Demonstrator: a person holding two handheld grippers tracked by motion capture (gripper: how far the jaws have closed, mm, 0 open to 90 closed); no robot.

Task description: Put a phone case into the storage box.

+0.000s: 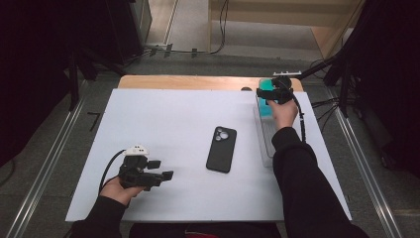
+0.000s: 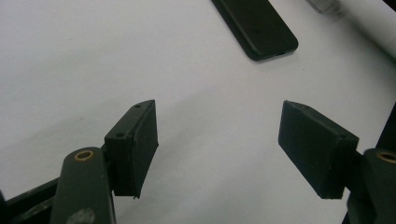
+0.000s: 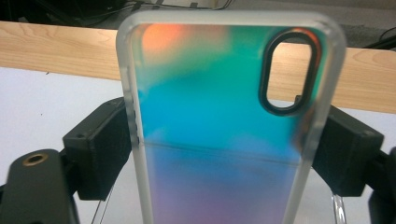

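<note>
An iridescent phone case (image 3: 210, 116) with frosted clear edges and an oval camera cutout stands upright between the pads of my right gripper (image 3: 224, 154), which press on its two long edges. From above, that right gripper (image 1: 270, 94) holds the teal case (image 1: 265, 109) over the far end of a clear tray (image 1: 266, 144) at the table's right. A black phone (image 1: 221, 148) lies back up in the middle of the white mat. My left gripper (image 1: 162, 169) rests near the front left, jaws wide apart with bare mat between them (image 2: 219, 140). The phone's end (image 2: 257, 25) lies beyond its jaws.
The white mat (image 1: 163, 124) covers most of a wooden table, whose bare edge (image 1: 198, 82) shows at the back. Dark stands and cables crowd both sides of the table. A small dark object (image 1: 246, 89) sits at the mat's far edge.
</note>
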